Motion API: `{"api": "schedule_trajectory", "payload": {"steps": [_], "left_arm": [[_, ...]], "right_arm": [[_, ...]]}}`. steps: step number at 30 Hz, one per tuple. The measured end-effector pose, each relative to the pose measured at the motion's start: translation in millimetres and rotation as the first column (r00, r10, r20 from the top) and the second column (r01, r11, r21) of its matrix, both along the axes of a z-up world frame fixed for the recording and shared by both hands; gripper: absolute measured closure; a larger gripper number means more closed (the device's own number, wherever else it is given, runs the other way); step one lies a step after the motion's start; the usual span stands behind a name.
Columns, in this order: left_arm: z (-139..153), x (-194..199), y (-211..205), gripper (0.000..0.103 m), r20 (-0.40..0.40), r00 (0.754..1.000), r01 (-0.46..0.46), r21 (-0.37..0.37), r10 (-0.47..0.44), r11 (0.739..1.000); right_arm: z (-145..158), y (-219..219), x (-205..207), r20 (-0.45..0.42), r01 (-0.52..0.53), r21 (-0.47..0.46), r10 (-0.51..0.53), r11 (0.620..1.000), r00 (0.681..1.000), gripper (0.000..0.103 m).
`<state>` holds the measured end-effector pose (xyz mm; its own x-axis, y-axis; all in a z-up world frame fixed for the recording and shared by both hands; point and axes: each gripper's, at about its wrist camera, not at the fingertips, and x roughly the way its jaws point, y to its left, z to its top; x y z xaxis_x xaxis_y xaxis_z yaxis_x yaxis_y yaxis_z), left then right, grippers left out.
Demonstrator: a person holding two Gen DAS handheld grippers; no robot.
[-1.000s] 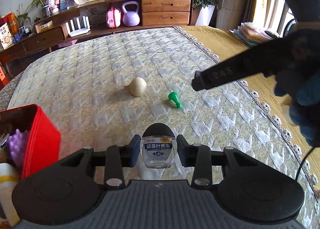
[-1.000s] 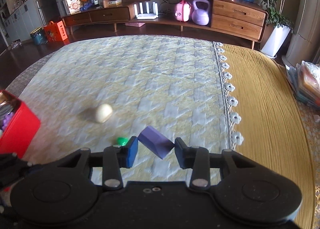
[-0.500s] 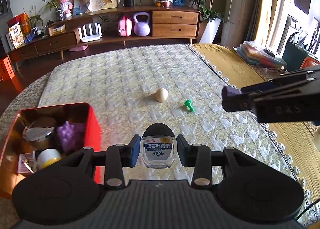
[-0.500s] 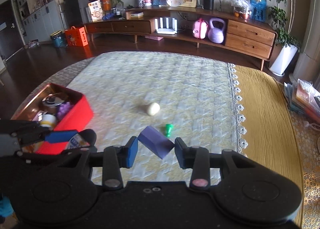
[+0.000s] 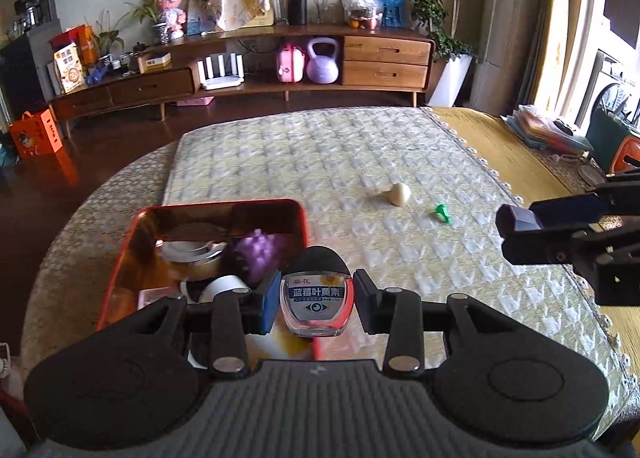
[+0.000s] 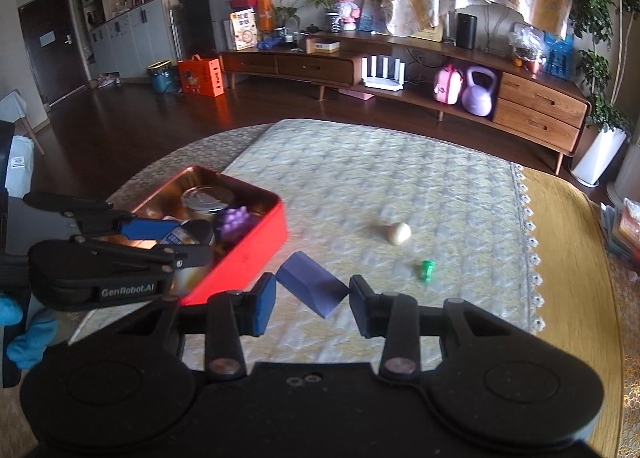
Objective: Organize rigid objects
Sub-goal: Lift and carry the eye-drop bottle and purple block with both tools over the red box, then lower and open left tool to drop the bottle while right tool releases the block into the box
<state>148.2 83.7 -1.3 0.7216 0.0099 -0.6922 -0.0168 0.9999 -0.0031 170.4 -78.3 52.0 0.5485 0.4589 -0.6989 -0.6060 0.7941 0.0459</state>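
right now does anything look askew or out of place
The purple block sits crooked in the right tool, pinched corner to corner rather than flat. A cream knob and a green peg lie loose on the cloth, outside the red tin. Nothing looks spilled or broken.

A: The red tin [image 5: 120,258] looks like glossy metal, its inner walls mirror-bright and coppery.

B: And the bottle [image 5: 317,306]?

A: Clear, shiny glass or plastic, with a printed paper label and a matt black cap.

B: The bench cover [image 5: 320,162]?

A: Quilted cloth, rough and matt. The purple block [image 6: 312,289] is smooth and dull; each hand-held gripper is matt black plastic.
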Motion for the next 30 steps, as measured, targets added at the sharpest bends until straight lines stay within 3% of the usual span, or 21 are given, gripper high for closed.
{"api": "schedule_trajectory", "payload": {"steps": [17,30], "left_arm": [[-5,-3,104,0.065,-0.026,0.994,-0.109,0.039,0.11,0.993],[-41,31,118,0.065,-0.076,0.993,-0.092,0.051,0.096,0.994]], "right_arm": [[-20,102,-28,-0.034,-0.137,-0.018,0.136,0.99,0.99,0.064],[-60,149,1,-0.049,-0.11,-0.083,0.106,0.99,0.993,0.064]]}}
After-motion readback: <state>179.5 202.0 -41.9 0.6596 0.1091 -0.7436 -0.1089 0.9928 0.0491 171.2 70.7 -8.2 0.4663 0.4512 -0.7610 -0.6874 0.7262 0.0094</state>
